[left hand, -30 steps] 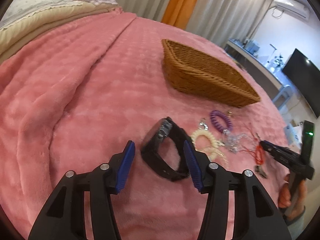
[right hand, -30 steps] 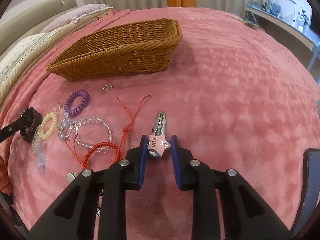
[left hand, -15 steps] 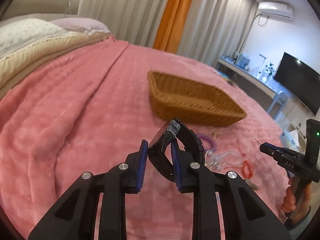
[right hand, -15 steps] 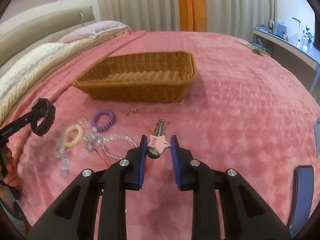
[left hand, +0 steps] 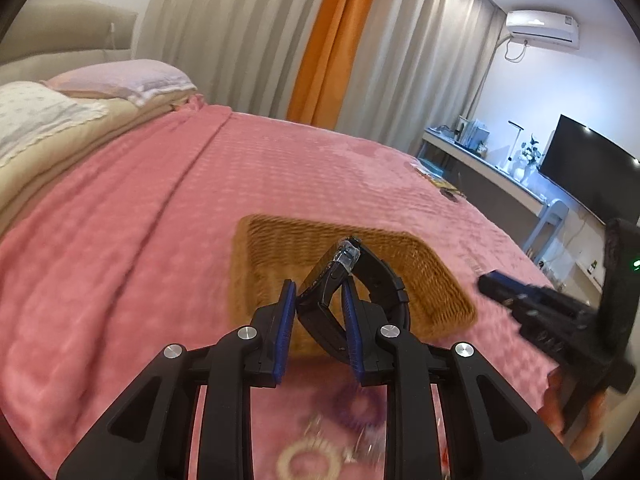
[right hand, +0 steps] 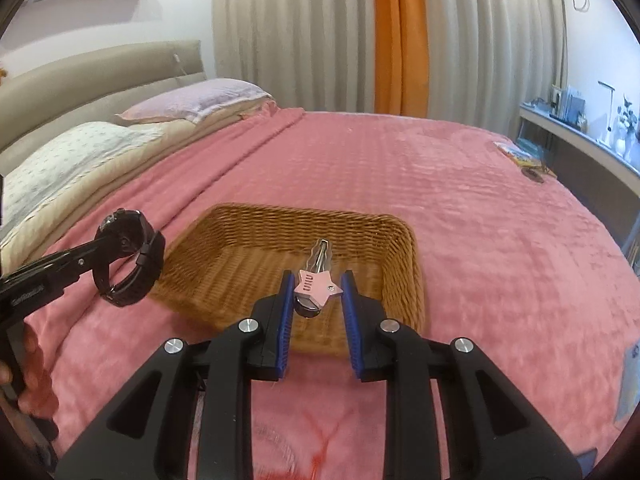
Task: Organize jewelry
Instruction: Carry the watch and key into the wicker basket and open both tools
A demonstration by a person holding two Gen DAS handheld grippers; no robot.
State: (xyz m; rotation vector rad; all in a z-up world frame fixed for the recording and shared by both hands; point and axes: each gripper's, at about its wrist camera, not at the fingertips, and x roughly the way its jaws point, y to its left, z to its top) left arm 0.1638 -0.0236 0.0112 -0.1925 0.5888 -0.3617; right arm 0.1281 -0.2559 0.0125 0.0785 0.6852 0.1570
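My left gripper (left hand: 316,294) is shut on a black wristwatch (left hand: 348,280) and holds it in the air at the near edge of the wicker basket (left hand: 280,248). My right gripper (right hand: 318,286) is shut on a pink star hair clip (right hand: 318,286) and holds it above the basket's (right hand: 248,248) near side. In the right wrist view the watch (right hand: 128,256) hangs left of the basket. A purple coil band (left hand: 356,408) and a cream coil band (left hand: 308,456) lie blurred on the pink blanket (left hand: 140,220) below the left gripper.
The right gripper body (left hand: 552,308) shows at right in the left wrist view. Pillows (right hand: 100,148) lie at the bed's head. A desk with a TV (left hand: 588,172) stands past the bed's right edge. Red cord (right hand: 320,444) lies under the right gripper.
Both grippers rose and moved forward to the basket with their items. The left gripper closed on the watch a second ago and lifted it off the blanket.
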